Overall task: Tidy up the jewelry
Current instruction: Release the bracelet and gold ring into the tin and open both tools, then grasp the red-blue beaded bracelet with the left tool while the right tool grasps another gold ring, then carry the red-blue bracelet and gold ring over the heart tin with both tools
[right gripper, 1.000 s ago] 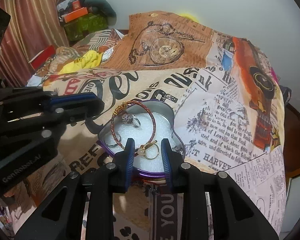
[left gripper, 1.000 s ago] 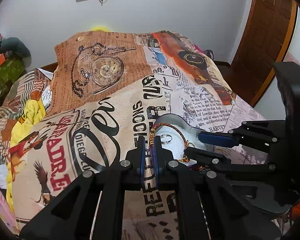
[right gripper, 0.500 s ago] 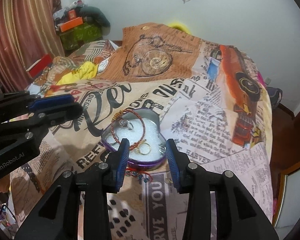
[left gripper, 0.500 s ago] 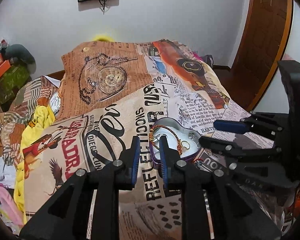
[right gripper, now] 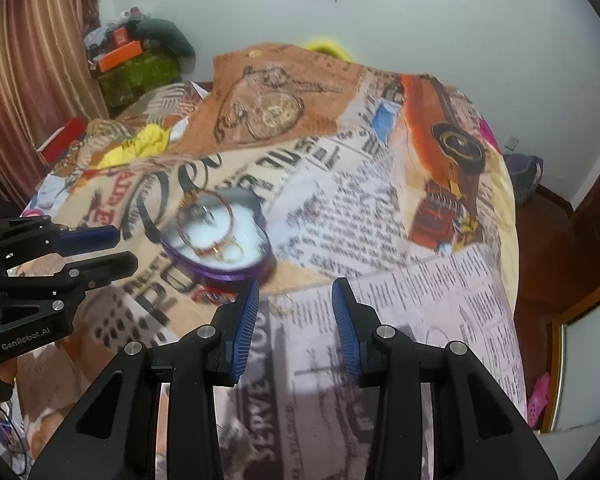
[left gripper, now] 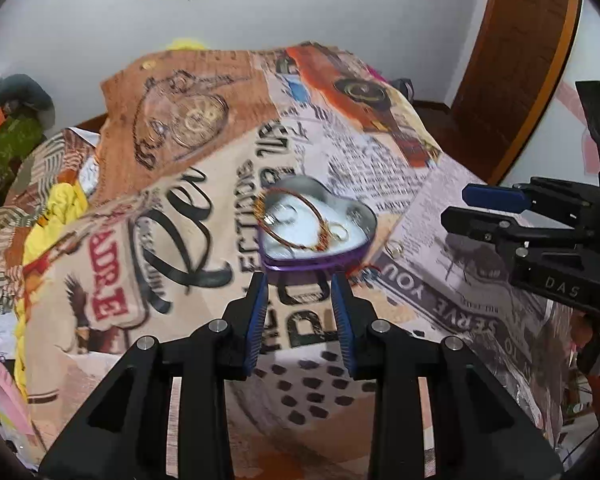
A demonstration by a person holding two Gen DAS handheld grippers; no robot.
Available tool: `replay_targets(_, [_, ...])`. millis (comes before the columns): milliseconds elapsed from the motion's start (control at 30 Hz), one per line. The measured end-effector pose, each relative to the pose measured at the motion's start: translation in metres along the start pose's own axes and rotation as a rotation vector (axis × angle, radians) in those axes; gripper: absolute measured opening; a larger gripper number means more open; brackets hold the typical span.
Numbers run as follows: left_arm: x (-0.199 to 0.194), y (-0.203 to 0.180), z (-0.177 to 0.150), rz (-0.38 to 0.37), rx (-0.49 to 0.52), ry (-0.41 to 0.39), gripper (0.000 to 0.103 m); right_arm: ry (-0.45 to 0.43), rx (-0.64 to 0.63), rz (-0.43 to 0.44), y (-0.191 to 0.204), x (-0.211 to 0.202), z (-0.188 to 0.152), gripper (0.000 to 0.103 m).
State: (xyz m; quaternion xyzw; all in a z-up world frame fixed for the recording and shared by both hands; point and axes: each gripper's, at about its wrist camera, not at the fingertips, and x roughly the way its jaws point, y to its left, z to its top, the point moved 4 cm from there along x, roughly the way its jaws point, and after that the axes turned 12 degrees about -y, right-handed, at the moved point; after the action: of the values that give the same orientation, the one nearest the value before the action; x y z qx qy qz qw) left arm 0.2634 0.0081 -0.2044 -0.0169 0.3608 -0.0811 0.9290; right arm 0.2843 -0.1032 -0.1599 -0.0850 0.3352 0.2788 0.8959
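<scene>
A bed covered by a newspaper-print bedspread (left gripper: 204,216) holds a purple heart-shaped tin (left gripper: 314,226) containing a red-and-gold bangle (left gripper: 296,220) and rings, with the left gripper (left gripper: 300,312) and right gripper (right gripper: 294,312) both spread apart, holding nothing, above the cloth near a loose gold ring (right gripper: 282,305).

"GenRobot.AI" on left gripper (right gripper: 114,248)

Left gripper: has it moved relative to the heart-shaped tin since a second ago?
Yes. The left gripper has pulled back from the heart-shaped tin: its fingers, then reaching the tin's rim, now sit short of it, spread wide over the printed bedspread.
</scene>
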Motion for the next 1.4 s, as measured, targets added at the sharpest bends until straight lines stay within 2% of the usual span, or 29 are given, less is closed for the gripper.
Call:
replay_targets(200, [0.024, -0.013, -0.015, -0.029, 0.005, 0.061, 0.032, 0.061, 0.007, 0.025, -0.008, 0.011, -0.021, 0.035])
replay_targets(433, [0.044, -0.018, -0.021, -0.045, 0.012, 0.086, 0.032, 0.117, 0.027, 0.064, -0.010, 0.032, -0.034, 0.035])
replay_targets(867, [0.054, -0.018, -0.022, -0.089, -0.006, 0.069, 0.031, 0.098, -0.005, 0.101, 0.005, 0.056, -0.033, 0.035])
replay_targets(933, [0.054, -0.019, -0.022, -0.101, -0.005, 0.070, 0.031, 0.088, -0.006, 0.095, 0.005, 0.057, -0.032, 0.031])
replay_targets(1000, [0.055, -0.022, -0.023, -0.109, 0.005, 0.073, 0.027, 0.086, -0.013, 0.081, 0.004, 0.058, -0.033, 0.017])
replay_targets(1100, [0.059, -0.028, -0.024, -0.117, 0.020, 0.076, 0.023, 0.084, 0.014, 0.095, 0.000, 0.057, -0.032, 0.017])
replay_targets(1167, [0.061, -0.030, -0.025, -0.121, 0.022, 0.079, 0.012, 0.084, 0.029, 0.101, -0.001, 0.056, -0.031, 0.017])
replay_targets(1233, [0.062, -0.031, -0.024, -0.124, 0.018, 0.083, 0.007, 0.081, 0.033, 0.101, -0.001, 0.054, -0.031, 0.017])
replay_targets(1400, [0.059, -0.031, -0.024, -0.116, 0.021, 0.074, 0.005, 0.067, 0.016, 0.086, 0.004, 0.044, -0.031, 0.017])
